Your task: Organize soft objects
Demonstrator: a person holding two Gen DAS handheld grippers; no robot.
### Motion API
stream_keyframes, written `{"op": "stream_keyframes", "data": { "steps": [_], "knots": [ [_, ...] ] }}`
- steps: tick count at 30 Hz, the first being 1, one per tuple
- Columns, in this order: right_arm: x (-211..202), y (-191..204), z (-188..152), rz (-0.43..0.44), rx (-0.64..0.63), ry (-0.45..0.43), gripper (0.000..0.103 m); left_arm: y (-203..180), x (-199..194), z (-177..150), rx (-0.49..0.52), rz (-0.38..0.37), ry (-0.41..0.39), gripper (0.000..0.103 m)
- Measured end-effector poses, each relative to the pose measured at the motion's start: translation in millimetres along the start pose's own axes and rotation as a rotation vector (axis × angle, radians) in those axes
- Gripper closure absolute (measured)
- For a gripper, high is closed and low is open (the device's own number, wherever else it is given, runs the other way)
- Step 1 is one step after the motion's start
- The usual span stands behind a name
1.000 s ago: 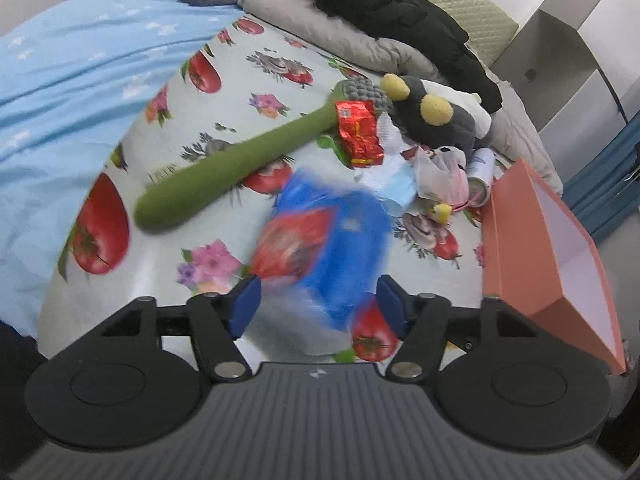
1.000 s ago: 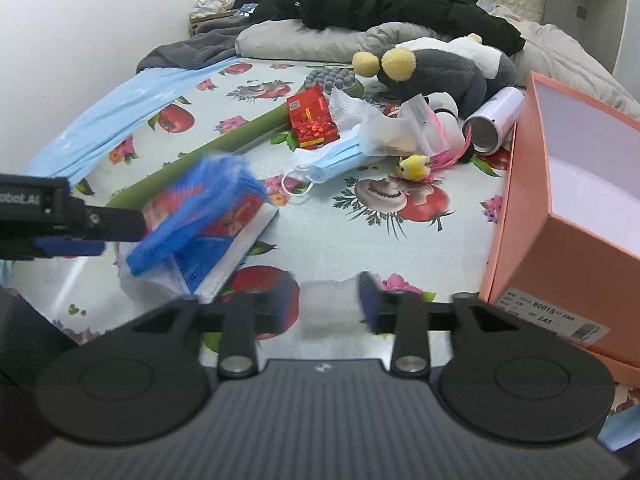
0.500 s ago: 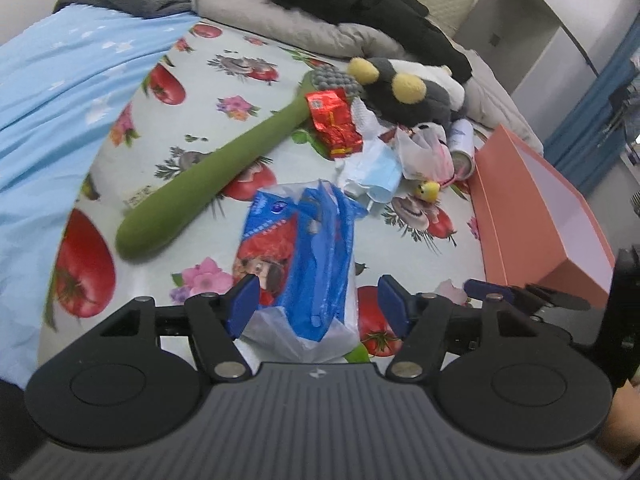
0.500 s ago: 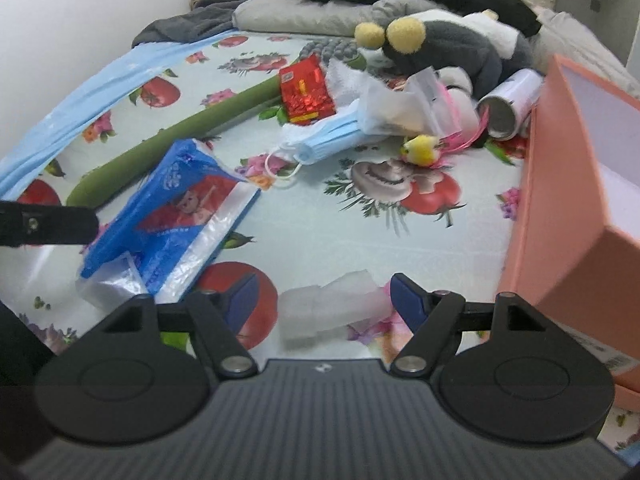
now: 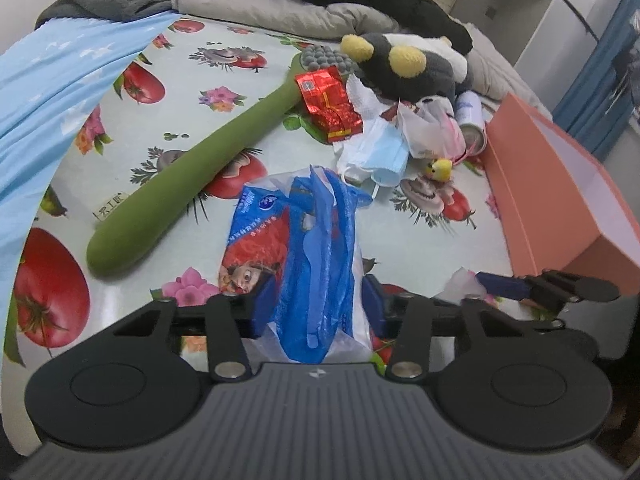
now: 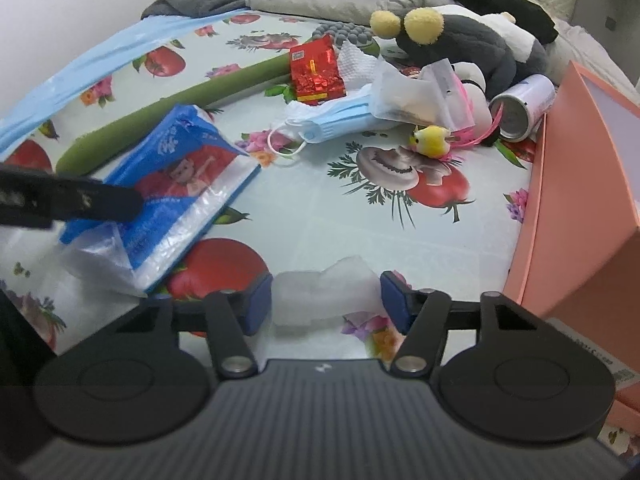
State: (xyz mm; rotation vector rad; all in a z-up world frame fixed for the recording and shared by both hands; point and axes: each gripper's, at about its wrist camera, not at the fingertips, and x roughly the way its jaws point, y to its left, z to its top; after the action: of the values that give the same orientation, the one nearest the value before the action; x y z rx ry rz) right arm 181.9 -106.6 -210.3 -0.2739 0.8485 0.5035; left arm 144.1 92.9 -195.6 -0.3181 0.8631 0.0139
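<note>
A blue and red tissue pack (image 5: 296, 248) in loose plastic lies on the fruit-print sheet. My left gripper (image 5: 318, 304) straddles its near end; the jaws are closing and both pads touch its sides. The pack (image 6: 180, 176) also shows in the right wrist view, with a left finger (image 6: 100, 200) across it. A crumpled white tissue (image 6: 324, 292) lies between the pads of my right gripper (image 6: 326, 300). Those jaws are closing too, with a thin gap on each side of the tissue.
A long green plush stick (image 5: 192, 168) lies left of the pack. Behind it are a red packet (image 5: 328, 104), a blue face mask (image 5: 380, 152), a grey plush toy with yellow ears (image 5: 404, 68), a can (image 6: 520, 108) and a small yellow toy (image 6: 432, 140). An open orange box (image 5: 560, 184) stands on the right.
The tissue pack went from blurred in the air to lying still on the sheet. My left jaws narrowed onto it. The right gripper sank lower, its jaws widening, then narrowing around the tissue.
</note>
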Motion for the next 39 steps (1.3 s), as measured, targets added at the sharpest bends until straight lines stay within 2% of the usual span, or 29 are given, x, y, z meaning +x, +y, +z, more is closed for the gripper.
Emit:
{"op": "stream_keyframes", "data": {
  "steps": [1, 3, 4, 7, 11, 19, 21, 26, 32, 39],
  "knots": [
    [-1.2, -0.9, 0.2, 0.000, 0.007, -0.001, 0.045, -1.5, 1.6, -0.4, 0.003, 0.005, 0.002, 0.068],
    [-3.4, -2.4, 1.0, 0.000, 0.021, -0.003, 0.049, -4.4, 2.9, -0.3, 0.010, 0.028, 0.006, 0.078],
    [-5.2, -2.8, 1.5, 0.002, 0.028, -0.006, 0.051, -6.9, 0.7, -0.2, 0.022, 0.033, -0.006, 0.082],
    [-12.0, -3.0, 4.0, 0.015, 0.035, -0.017, 0.065, -14.0, -2.3, 0.8, 0.050, 0.067, -0.028, 0.090],
    [-14.2, -3.7, 5.7, 0.031, 0.036, -0.014, 0.075, -17.1, -8.1, 2.0, 0.020, 0.042, -0.044, 0.092],
    [-25.0, -7.9, 3.8, 0.041, 0.091, -0.033, 0.085, -21.3, -30.6, -2.7, -0.019, 0.031, -0.080, 0.093],
    [-29.2, -8.7, 4.7, 0.040, 0.094, -0.041, 0.093, -20.9, -34.4, -3.9, -0.028, 0.031, -0.087, 0.093],
    [-38.6, -10.5, 6.9, 0.024, 0.089, -0.065, 0.093, -21.9, -43.1, -2.6, -0.044, 0.028, -0.113, 0.093],
    [-38.8, -21.3, 4.5, 0.031, 0.148, -0.061, 0.092, -24.9, -48.8, -4.8, -0.050, 0.018, -0.122, 0.093],
    [-25.0, -17.7, -5.4, 0.067, 0.180, -0.005, 0.083, -25.0, -47.5, -9.7, -0.061, 0.003, -0.108, 0.093]
  ]
}}
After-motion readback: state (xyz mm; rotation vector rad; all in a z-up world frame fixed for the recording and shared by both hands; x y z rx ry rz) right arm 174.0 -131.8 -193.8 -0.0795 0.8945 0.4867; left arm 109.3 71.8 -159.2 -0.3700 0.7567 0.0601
